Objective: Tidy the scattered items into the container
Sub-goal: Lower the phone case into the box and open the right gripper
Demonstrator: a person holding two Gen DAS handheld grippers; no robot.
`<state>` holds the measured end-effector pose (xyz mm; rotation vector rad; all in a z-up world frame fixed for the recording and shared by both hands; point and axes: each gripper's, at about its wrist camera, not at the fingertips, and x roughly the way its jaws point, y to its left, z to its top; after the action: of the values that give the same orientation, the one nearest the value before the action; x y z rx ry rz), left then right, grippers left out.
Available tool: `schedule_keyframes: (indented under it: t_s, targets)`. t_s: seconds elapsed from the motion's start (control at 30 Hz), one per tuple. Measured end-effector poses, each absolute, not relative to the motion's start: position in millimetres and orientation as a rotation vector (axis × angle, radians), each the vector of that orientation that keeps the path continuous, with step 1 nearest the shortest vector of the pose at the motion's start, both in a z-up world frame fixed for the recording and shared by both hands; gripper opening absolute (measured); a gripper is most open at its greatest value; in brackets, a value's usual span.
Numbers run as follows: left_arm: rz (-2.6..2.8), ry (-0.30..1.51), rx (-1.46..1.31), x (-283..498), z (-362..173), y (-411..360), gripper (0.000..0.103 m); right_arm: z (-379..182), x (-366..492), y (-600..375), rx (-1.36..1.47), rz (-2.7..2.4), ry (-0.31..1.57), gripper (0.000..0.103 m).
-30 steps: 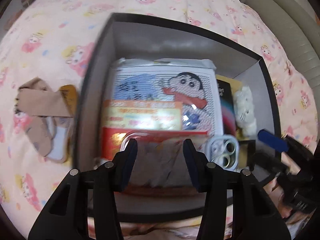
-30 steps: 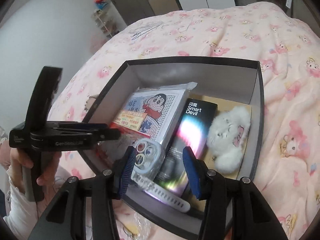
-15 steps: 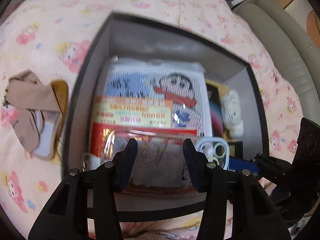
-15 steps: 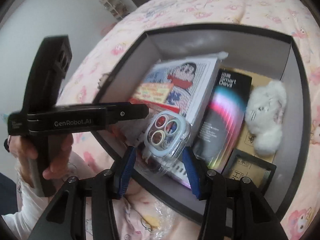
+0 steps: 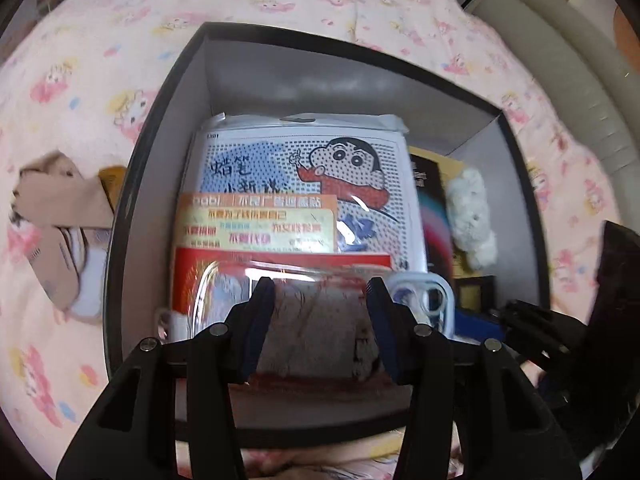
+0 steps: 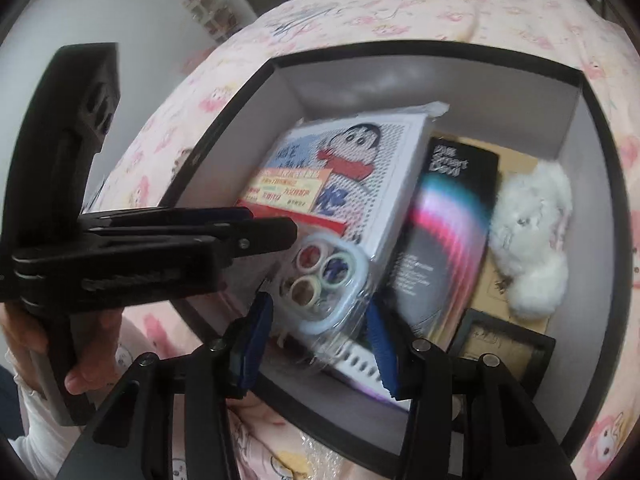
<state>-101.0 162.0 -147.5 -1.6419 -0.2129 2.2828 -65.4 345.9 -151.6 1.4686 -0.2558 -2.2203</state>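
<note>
Left wrist view: the left gripper [image 5: 320,320] clamps a brownish packet [image 5: 316,332] over the box's [image 5: 132,208] near edge. Right gripper [image 6: 320,332] pinches a clear phone case [image 6: 328,280] just inside that edge. Farther in lie a cartoon pack [image 5: 304,184] and white plush [image 6: 532,240]; socks [image 5: 56,232] lie on the bedspread [image 5: 280,0] beside its left wall.
</note>
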Motion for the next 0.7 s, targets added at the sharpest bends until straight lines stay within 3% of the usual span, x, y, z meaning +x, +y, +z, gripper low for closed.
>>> schedule_keyframes:
  t_s: [0.17,0.33,0.4,0.47,0.7]
  targets:
    - [2.284,-0.080,-1.544,-91.4,-137.3,184.6,0.049,-133.5,-60.2,379.2,1.479,-2.470,-0.195,0.044]
    - [2.262,0.114,-1.509,-81.8,-139.1,227.5,0.059,-113.3,-54.3,410.2,1.411,-2.656,-0.241,0.044]
    - [2.267,0.227,-1.500,-77.0,-142.0,244.5,0.067,-111.7,-57.0,414.0,1.396,-2.667,-0.284,0.044]
    - [2.320,0.389,-1.504,-73.1,-147.9,258.5,0.068,-113.5,-61.9,408.3,1.399,-2.668,-0.274,0.044]
    - [2.312,0.261,-1.567,-83.5,-147.1,239.4,0.073,-121.6,-56.4,388.7,1.433,-2.629,-0.202,0.044]
